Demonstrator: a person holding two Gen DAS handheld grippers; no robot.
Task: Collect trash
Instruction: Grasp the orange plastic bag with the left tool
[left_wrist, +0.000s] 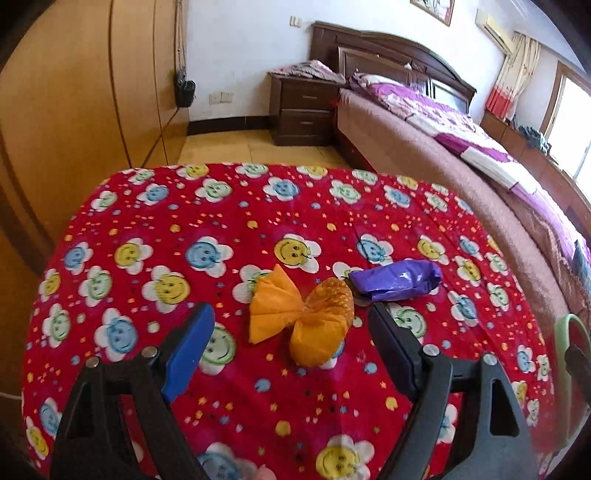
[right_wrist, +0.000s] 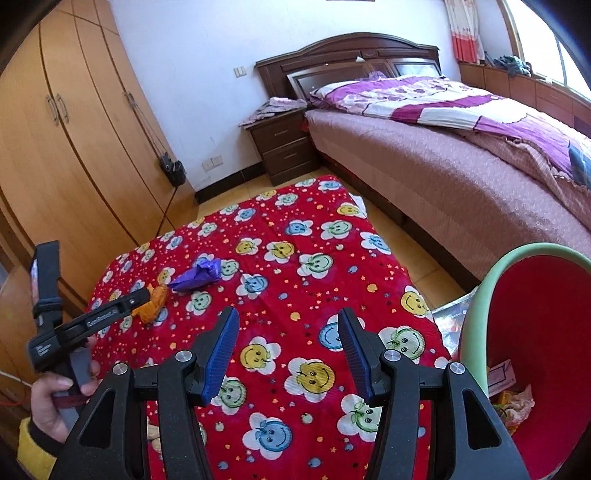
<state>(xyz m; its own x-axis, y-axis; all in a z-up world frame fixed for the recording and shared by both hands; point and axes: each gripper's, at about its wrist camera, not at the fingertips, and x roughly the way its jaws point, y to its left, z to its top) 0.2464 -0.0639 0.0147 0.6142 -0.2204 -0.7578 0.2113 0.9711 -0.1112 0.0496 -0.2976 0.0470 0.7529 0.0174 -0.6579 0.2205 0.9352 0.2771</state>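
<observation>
Left gripper (left_wrist: 291, 325) open wide above the red flowered cloth (left_wrist: 221, 221), nothing pinched. Orange wrapper (left_wrist: 301, 321) lying between the spread jaws, just ahead of the tips, apart from both. Purple wrapper (left_wrist: 395, 280) just beyond the right-hand jaw tip, beside the orange one. Right gripper (right_wrist: 288, 332) part open, empty, over bare cloth. Bin (right_wrist: 476, 314) right of those jaws, trash inside.

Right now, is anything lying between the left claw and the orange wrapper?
No. In the left wrist view only bare flowered cloth lies between the open left claw and the orange wrapper.
</observation>
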